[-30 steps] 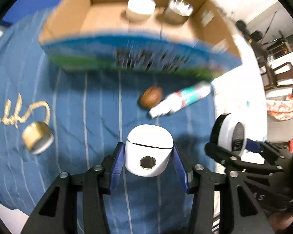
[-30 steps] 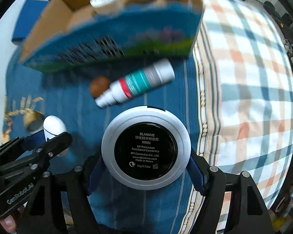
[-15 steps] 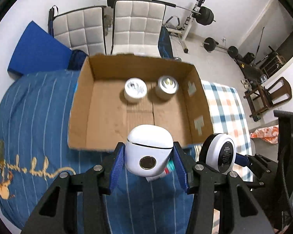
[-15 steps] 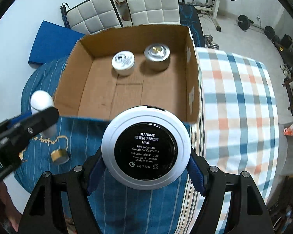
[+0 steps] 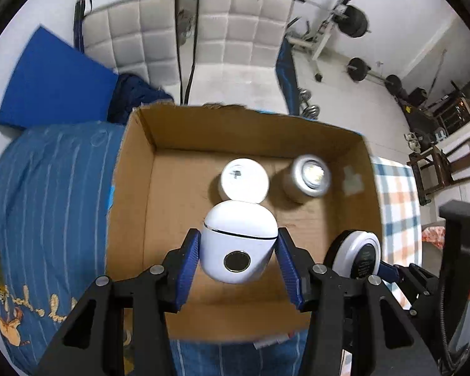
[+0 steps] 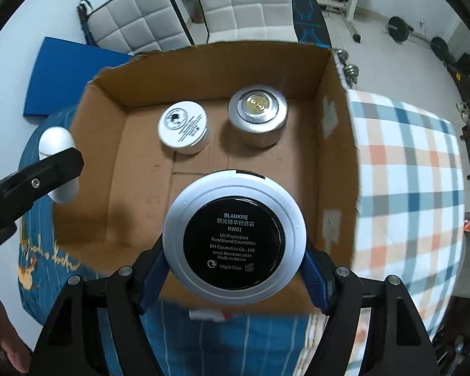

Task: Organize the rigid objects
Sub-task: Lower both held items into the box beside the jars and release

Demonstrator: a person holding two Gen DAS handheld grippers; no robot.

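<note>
The left gripper (image 5: 238, 258) is clamped on a smooth white rounded case (image 5: 238, 244) with a dark round disc on its face, held above the open cardboard box (image 5: 131, 194). The right gripper (image 6: 234, 261) squeezes a glossy round compact (image 6: 234, 235) — white rim, black printed label — also over the box. On the box's matte brown floor, near the far wall, stand a flat white-lidded jar (image 6: 183, 127) and a brushed silver jar (image 6: 257, 109) with a gold centre, side by side and slightly apart. The box rests on blue striped fabric (image 5: 47, 188); a plaid cloth (image 6: 407, 172) lies to its right. Only the right wrist view makes the compact's label and the white jar's lid print legible — the left wrist view shows the compact edge-on.
</note>
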